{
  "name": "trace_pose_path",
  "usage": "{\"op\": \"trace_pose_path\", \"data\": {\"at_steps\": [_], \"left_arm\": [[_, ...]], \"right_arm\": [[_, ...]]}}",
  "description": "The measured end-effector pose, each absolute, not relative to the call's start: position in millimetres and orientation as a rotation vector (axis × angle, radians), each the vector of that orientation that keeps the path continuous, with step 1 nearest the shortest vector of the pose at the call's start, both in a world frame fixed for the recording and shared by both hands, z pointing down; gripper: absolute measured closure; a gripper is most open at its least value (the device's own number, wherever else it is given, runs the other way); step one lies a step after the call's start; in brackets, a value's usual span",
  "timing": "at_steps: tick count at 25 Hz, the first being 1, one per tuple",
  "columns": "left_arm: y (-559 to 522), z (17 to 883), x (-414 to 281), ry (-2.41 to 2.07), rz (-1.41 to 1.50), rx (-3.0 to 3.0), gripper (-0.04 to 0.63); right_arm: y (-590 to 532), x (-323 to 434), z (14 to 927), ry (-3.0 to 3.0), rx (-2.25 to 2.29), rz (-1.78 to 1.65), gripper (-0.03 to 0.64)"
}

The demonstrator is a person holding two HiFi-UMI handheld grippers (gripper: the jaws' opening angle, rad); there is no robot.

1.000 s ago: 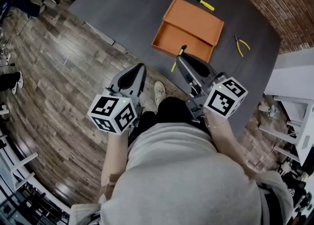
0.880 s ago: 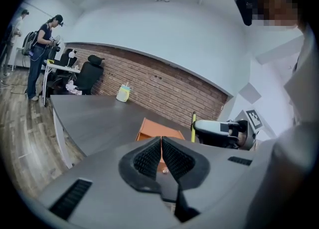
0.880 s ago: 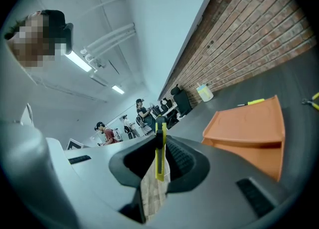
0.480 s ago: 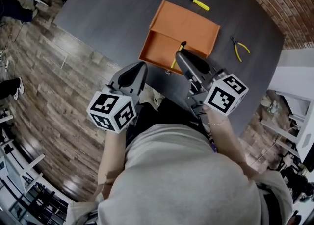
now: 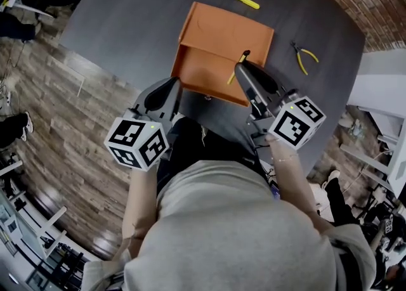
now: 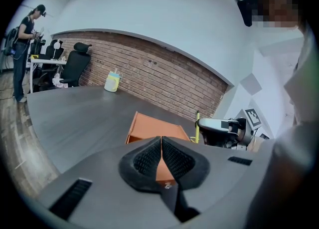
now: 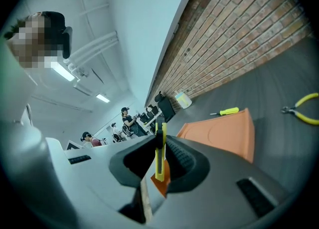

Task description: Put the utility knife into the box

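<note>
An orange box (image 5: pixel 204 74) lies open on the dark grey table (image 5: pixel 127 17), its lid (image 5: pixel 231 30) folded back on the far side. My right gripper (image 5: pixel 242 66) is shut on a yellow utility knife (image 5: pixel 237 68), which hangs over the right part of the box tray. In the right gripper view the knife (image 7: pixel 160 149) stands upright between the pads, with the box (image 7: pixel 224 133) ahead. My left gripper (image 5: pixel 172 84) hovers by the near left corner of the box. Its jaws (image 6: pixel 161 145) are shut and hold nothing.
A yellow screwdriver (image 5: pixel 243 0) lies beyond the box and yellow pliers (image 5: pixel 304 59) to its right. A pale bottle (image 6: pixel 113 81) stands near the brick wall (image 6: pixel 164 81). People and office chairs (image 6: pixel 75 66) are at the far left. Wooden floor (image 5: pixel 57 106) lies left of the table.
Both grippers have moved forward towards the box. The knife in the right gripper went from the table in front of the box to over its tray.
</note>
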State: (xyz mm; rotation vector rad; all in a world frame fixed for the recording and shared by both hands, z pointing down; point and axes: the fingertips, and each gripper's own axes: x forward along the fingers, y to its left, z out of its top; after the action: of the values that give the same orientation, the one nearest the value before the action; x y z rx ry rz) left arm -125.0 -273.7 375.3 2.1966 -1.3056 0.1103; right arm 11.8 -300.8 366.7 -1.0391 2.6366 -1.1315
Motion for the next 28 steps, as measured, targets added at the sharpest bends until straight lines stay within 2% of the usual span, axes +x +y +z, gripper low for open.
{"op": "trace_pose_path", "data": {"at_steps": [12, 28], "left_arm": [[-293, 379, -143, -1.2, 0.119, 2.237, 0.572], [-295, 394, -172, -1.09, 0.067, 2.224, 0.572]], "right_arm": [[-298, 16, 372, 2.574, -1.228, -1.114, 0.548], [-306, -23, 388, 3.039, -1.19, -0.973, 0.548]]}}
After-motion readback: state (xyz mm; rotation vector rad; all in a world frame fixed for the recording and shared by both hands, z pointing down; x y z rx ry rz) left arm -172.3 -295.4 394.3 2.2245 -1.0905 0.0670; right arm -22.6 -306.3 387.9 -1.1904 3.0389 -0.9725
